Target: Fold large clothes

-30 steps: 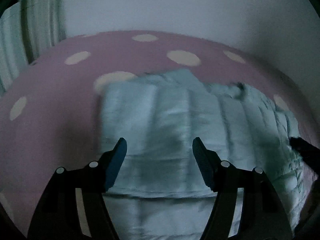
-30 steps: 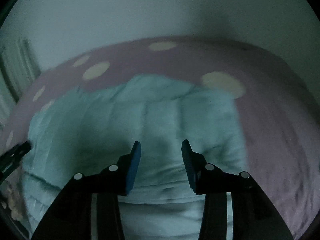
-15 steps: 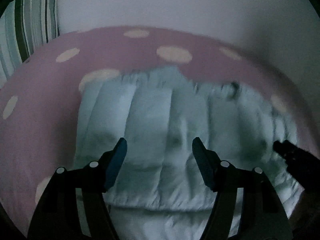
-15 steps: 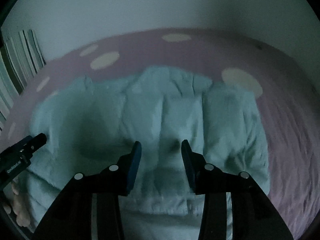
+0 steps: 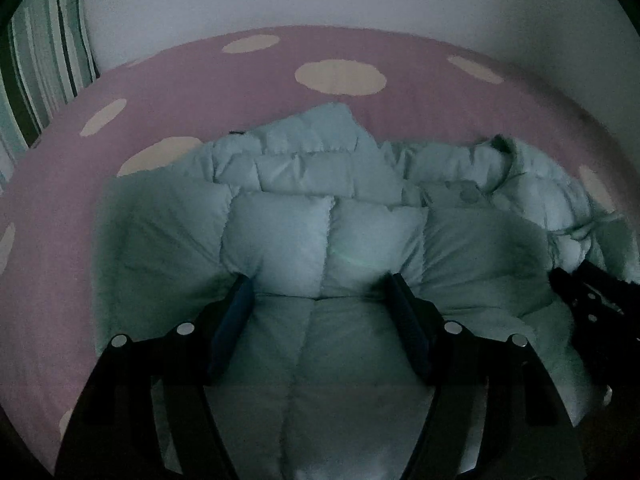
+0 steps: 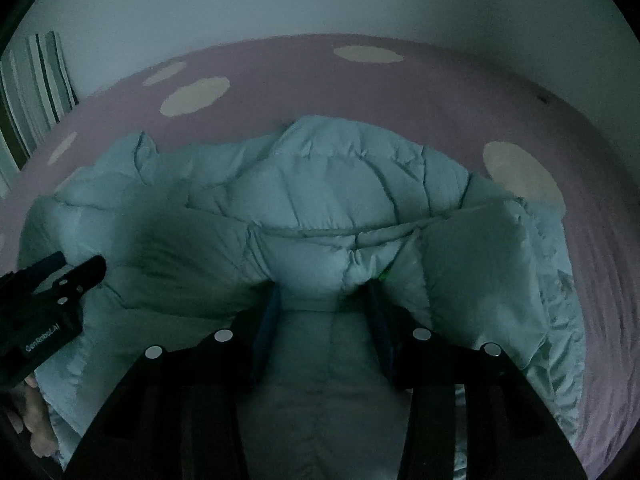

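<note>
On the dotted bedspread [image 5: 400, 52] the puffer jacket [image 5: 320, 220] lies crosswise — both grippers' fingers [image 5: 232, 320] pinching its folded edge, right pair easing apart.

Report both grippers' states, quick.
Left gripper: closed on the puffer jacket fold.
Right gripper: gripping the puffer jacket, jaws opening.

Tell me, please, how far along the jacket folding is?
Done: the jacket has its near edge brought over its far part. In hand: the left gripper and right gripper each pinch that fold; the right's jaws are opening. Left: probably letting go, tidying the bunched side, and further folds.
</note>
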A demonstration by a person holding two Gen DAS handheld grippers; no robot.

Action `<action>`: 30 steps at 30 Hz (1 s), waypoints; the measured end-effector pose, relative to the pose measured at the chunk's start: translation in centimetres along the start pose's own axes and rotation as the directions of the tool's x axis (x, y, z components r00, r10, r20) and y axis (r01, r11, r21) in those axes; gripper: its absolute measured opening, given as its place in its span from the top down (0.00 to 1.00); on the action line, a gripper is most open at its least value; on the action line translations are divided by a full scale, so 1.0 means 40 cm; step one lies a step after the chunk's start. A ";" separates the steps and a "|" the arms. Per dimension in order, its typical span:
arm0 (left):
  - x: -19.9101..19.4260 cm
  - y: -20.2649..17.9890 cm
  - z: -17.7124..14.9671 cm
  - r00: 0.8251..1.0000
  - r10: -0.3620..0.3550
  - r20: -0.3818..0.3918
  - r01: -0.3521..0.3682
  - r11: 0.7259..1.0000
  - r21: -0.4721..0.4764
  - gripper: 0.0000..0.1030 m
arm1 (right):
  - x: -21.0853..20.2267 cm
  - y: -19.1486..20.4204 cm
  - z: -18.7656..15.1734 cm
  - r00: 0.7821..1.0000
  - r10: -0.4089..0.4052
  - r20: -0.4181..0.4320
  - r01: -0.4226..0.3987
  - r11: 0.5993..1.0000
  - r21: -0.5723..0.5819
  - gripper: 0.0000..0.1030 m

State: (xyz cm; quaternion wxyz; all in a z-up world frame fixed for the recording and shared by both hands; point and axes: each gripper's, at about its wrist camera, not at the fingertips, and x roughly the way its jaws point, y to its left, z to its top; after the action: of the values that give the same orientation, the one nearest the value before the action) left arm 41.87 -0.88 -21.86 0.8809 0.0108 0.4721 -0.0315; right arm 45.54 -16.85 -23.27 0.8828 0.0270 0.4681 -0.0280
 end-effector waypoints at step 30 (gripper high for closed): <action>-0.457 0.330 -0.665 0.976 -0.200 -0.087 0.194 0.978 -0.082 0.25 | -0.461 -0.319 -0.687 0.999 0.028 -0.036 -0.020 0.979 0.201 0.37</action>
State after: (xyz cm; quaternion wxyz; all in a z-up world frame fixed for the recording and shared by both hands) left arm 10.54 14.40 -21.55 0.8500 -0.0666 0.5128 -0.1010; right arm 11.58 -27.11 -23.68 0.8667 0.1221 0.4795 -0.0638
